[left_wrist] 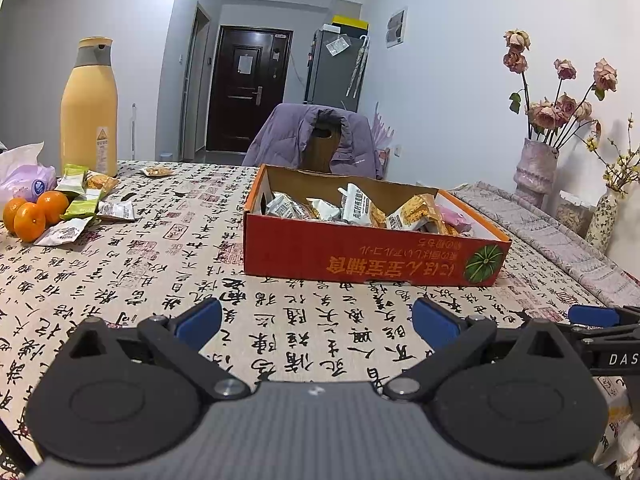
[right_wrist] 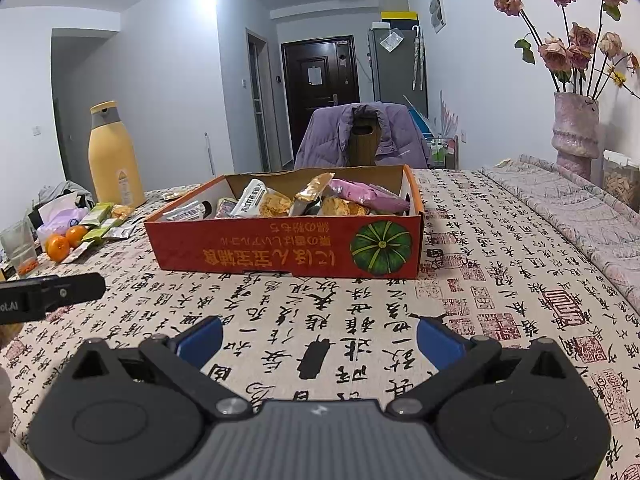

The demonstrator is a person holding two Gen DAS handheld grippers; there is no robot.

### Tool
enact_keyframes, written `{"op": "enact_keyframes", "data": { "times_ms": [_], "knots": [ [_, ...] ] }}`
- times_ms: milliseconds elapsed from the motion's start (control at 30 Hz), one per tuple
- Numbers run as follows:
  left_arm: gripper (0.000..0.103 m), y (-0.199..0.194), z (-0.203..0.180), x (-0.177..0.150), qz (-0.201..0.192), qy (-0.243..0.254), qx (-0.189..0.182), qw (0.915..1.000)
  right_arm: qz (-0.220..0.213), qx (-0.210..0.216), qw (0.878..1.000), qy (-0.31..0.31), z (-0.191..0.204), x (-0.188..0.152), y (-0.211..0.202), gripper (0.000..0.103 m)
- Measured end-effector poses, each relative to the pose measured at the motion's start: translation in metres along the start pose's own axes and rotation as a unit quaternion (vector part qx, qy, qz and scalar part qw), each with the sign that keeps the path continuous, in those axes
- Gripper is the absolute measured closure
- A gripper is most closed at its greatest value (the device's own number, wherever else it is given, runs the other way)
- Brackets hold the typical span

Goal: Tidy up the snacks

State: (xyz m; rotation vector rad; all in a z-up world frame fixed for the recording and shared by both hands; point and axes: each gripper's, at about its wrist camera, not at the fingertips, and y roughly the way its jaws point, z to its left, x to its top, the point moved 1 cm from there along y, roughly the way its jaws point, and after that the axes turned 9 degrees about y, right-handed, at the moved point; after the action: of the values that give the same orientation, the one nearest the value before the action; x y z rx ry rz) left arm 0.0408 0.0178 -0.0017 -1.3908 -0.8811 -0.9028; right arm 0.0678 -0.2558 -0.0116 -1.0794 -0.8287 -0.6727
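A red cardboard box (left_wrist: 372,258) (right_wrist: 280,252) with a pumpkin picture stands mid-table and holds several wrapped snack packets (left_wrist: 356,208) (right_wrist: 304,200). More loose snack packets (left_wrist: 86,200) (right_wrist: 106,224) lie at the table's left, beside the oranges. My left gripper (left_wrist: 318,320) is open and empty, low over the tablecloth in front of the box. My right gripper (right_wrist: 320,338) is open and empty, also in front of the box. Each gripper's edge shows in the other's view.
A tall yellow flask (left_wrist: 89,108) (right_wrist: 114,156) stands at the back left. Oranges (left_wrist: 34,212) (right_wrist: 66,242) and a tissue pack (left_wrist: 24,176) lie left. A vase of dried roses (left_wrist: 536,168) (right_wrist: 576,132) stands right. A chair with a purple jacket (left_wrist: 316,140) is behind the table.
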Motion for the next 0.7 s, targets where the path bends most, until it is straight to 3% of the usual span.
{"op": "enact_keyframes", "data": {
  "times_ms": [700],
  "knots": [
    [0.0,-0.0017,-0.0015,-0.0014,0.0,0.0,0.001,1.0,0.0,0.0,1.0,0.0,0.0002,-0.0001,-0.0002,0.0]
  ]
}}
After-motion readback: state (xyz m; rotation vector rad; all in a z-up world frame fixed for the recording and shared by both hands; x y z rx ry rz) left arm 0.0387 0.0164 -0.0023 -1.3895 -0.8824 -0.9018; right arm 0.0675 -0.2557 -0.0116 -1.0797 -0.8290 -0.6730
